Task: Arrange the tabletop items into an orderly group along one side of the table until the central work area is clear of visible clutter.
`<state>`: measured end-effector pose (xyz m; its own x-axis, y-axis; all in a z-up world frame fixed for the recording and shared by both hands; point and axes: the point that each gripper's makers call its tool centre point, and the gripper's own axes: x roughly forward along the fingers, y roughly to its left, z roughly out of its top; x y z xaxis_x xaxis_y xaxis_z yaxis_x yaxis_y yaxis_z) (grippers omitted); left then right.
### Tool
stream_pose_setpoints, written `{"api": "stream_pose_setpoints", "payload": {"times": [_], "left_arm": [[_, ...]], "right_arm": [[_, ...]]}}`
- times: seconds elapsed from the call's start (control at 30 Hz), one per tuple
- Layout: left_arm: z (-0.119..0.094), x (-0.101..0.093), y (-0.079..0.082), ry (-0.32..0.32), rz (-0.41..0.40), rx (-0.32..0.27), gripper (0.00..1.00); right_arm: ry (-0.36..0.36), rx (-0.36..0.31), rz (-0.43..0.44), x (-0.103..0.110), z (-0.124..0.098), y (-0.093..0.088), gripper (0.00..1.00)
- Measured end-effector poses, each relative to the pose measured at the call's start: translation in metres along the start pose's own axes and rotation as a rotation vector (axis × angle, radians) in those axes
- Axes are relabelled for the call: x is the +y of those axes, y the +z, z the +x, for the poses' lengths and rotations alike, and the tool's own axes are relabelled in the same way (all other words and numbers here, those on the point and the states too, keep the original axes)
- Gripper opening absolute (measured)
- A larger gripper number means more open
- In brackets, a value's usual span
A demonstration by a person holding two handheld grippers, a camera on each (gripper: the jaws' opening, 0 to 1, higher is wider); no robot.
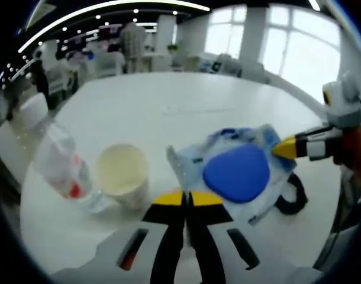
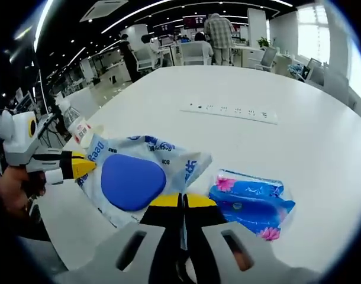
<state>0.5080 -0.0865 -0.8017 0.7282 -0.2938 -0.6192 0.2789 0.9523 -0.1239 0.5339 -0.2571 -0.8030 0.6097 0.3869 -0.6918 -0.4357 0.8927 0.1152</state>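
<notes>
A clear plastic bag holding a blue oval pad [image 1: 237,171] [image 2: 133,180] lies on the white table [image 1: 168,94] [image 2: 275,77]. My left gripper [image 1: 186,198] is shut, its yellow tips just short of the bag's near edge; it enters the right gripper view from the left [image 2: 80,165], held by a hand. My right gripper [image 2: 181,200] is also shut, its tips at the bag's edge, and it touches the bag's far side [image 1: 285,148] in the left gripper view. A paper cup [image 1: 122,171] stands beside a lying plastic bottle [image 1: 56,154] [image 2: 77,125]. A blue flowered tissue pack [image 2: 251,200] lies right of the bag.
A white power strip [image 1: 195,108] [image 2: 231,110] lies mid-table. A black loop [image 1: 293,200] sticks out under the bag. Chairs, desks and people stand beyond the far table edge. The table edge runs close by the bottle.
</notes>
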Motion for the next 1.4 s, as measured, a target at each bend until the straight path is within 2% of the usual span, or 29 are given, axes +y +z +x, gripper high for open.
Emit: {"api": "stream_pose_setpoints", "payload": {"times": [0.17,0.57,0.8,1.2,1.4], "left_arm": [[0.005,-0.002,-0.004,0.015,-0.009,0.017,0.00],[0.020,0.002,-0.015,0.032,-0.053,0.053,0.00],[0.028,0.000,-0.024,0.024,-0.048,0.081,0.01],[0.037,0.002,-0.030,0.022,-0.045,0.105,0.02],[0.037,0.004,-0.030,0.018,-0.047,0.106,0.05]], "right_arm": [[0.005,0.012,-0.013,-0.003,0.011,0.002,0.00],[0.018,0.065,-0.018,-0.008,0.030,-0.014,0.01],[0.017,0.090,-0.013,-0.014,0.035,-0.026,0.01],[0.017,0.114,-0.031,-0.017,0.039,-0.033,0.03],[0.003,0.122,-0.037,-0.019,0.038,-0.038,0.08]]}}
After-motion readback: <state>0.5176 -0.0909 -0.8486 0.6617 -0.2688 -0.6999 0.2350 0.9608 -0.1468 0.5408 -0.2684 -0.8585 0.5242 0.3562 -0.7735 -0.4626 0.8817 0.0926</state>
